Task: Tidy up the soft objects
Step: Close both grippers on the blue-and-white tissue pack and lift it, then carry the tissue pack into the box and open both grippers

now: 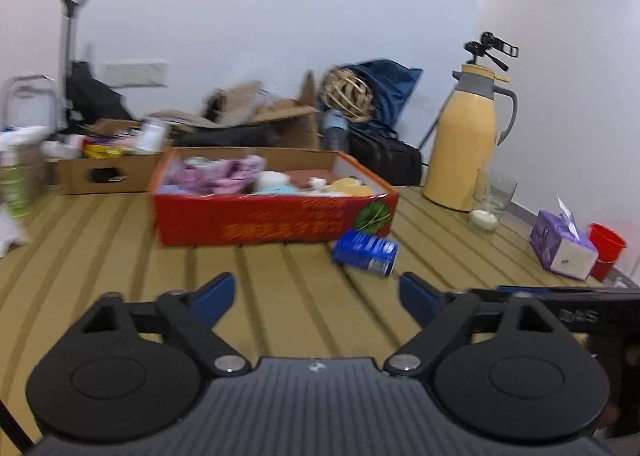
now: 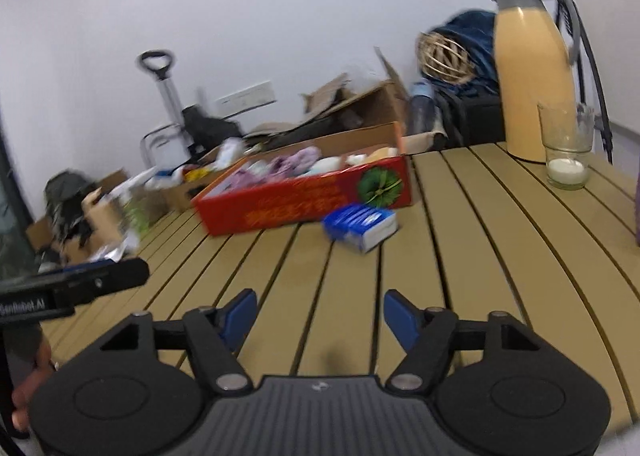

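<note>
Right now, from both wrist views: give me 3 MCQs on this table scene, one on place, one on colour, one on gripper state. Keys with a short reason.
1. Where is the blue tissue pack?
A. inside the red box
B. on the slatted table, in front of the red box
C. between the right gripper's fingers

2. What colour is the thermos jug?
A. yellow with a grey top
B. red
C. purple

3. How does the left gripper stand?
A. shut on the tissue pack
B. shut on a cloth
C. open, nothing between its fingers

Answers:
1 B: it lies on the table just before the red box, near its melon-print corner.
2 A: yellow body, grey collar and handle.
3 C: the blue pads stand apart over bare table.
</note>
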The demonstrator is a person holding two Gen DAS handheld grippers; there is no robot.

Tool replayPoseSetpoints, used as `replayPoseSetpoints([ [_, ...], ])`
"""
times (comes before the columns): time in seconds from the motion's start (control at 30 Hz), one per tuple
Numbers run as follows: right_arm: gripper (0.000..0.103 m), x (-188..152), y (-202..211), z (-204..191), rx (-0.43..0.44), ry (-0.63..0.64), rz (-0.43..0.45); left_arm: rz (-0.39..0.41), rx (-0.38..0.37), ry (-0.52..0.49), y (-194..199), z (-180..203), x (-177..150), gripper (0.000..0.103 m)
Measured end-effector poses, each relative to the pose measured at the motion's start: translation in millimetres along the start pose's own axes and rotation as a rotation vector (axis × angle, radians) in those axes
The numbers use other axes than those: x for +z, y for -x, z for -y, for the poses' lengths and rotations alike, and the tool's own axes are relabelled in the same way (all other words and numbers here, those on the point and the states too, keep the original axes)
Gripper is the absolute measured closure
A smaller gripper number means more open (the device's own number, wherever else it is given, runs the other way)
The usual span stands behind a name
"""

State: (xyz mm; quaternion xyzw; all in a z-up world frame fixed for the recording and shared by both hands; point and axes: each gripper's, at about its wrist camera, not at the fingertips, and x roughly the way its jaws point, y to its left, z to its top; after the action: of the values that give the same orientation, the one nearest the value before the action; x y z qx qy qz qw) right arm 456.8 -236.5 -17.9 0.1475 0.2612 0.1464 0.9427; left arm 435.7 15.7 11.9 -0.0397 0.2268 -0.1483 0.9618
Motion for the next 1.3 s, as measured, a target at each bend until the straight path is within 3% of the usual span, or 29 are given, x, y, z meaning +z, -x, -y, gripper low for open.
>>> replayPoseSetpoints([
  [0.07,0.049,19.1,-35.2,15.1,-0.015,-0.091,-0.002,-0.06,-0.028,0.018,-44.2,1.8,13.3,0.04],
  [0.2,0.061,46.6,-103.2,33.9,-0.051,-0.186,-0.034,-0.141,-0.057,0.02,-134.0,3.9,37.1,0.051],
  [0.3,0.072,47.4,-136.7,41.2,-0.084,-0.206,-0.038,-0.188,-0.093,0.104,-175.4,-5.8,42.1,0.057],
  [0.37,0.076,42.1,-146.7,45.7,-0.082,-0.221,-0.04,-0.228,-0.128,0.173,-194.3,-14.8,38.8,0.075],
  [0.43,0.076,40.4,-149.6,47.0,-0.071,-0.221,-0.035,-0.255,-0.165,0.227,-204.3,-22.3,31.5,0.078],
  [0.47,0.076,40.5,-149.5,45.4,-0.072,-0.209,-0.033,-0.253,-0.174,0.23,-203.4,-23.3,30.8,0.082],
  [0.8,0.075,32.5,-143.3,41.7,-0.055,-0.193,-0.015,-0.197,-0.145,0.159,-181.8,-7.9,18.5,0.083],
  [0.93,0.077,32.8,-140.1,38.2,-0.044,-0.173,-0.014,-0.175,-0.121,0.173,-169.5,-3.1,16.2,0.083],
  [1.1,0.077,16.7,-72.8,10.5,-0.021,-0.108,0.058,-0.102,-0.156,0.177,-91.9,12.2,1.8,0.083],
  [1.3,0.078,-13.6,10.6,-22.7,0.095,-0.078,0.069,-0.009,-0.121,0.221,16.1,23.8,-25.0,0.083],
])
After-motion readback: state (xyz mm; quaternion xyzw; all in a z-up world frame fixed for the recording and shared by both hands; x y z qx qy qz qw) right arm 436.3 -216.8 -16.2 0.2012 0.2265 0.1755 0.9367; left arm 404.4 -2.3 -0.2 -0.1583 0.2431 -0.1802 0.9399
